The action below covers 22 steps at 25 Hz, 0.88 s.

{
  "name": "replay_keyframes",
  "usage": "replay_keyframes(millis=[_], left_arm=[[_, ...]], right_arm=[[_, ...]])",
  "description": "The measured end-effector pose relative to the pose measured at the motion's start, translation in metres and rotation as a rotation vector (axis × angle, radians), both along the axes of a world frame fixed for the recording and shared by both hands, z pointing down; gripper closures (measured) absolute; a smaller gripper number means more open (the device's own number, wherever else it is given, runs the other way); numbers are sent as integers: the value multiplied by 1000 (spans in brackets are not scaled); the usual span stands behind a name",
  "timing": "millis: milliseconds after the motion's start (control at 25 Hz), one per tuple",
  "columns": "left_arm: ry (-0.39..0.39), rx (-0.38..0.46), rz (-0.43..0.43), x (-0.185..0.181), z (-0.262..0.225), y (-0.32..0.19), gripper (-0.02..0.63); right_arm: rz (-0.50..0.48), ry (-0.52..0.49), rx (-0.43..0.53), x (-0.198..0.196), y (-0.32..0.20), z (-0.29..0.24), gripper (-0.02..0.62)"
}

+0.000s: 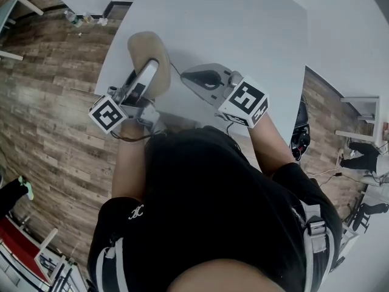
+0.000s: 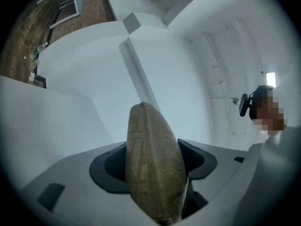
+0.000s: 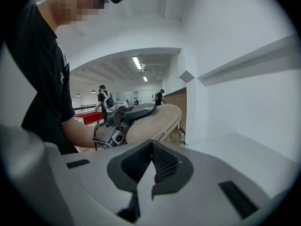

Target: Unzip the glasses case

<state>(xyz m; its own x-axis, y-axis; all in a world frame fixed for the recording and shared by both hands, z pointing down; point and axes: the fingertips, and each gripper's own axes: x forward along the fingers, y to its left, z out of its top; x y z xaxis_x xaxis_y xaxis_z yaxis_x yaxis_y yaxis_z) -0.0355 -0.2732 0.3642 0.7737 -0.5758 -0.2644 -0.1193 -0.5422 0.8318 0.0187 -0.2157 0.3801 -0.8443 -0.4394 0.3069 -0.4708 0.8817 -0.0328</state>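
Left fingers (image 2: 109, 166) clamp case (image 2: 153, 168) by its sides, up in air over counter (image 1: 243, 29). Case long way runs straight out from them. Right fingers (image 3: 164, 163) shut, empty; case just ahead, bit left.

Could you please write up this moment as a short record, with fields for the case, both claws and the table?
item: tan fabric oval glasses case, gripped near one end, free end pointing away from the person
left claw: closed on the case, one pad on each broad side
right claw: shut, empty, near the case but apart from it
zip: no open gap shows along the visible seam
surface: white table; the case is at its near left corner
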Motion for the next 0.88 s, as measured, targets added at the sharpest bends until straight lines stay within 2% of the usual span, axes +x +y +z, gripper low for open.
replay_keyframes(millis=[160,400,640,880], left_arm=[[-4,-80,-13,8,15,-12,296],[93,-200,-47,7,36,-34,296],[151,-249,-50,11,42,-48,296],[184,-270,-35,10,43,-47,296]], right_arm=[[-15,2,-66,1,3,18,580],[-72,19,-139,-7,15,43,580],[-143,0,-200,-26,28,52,580],[-198,13,-214,-45,37,56,580]])
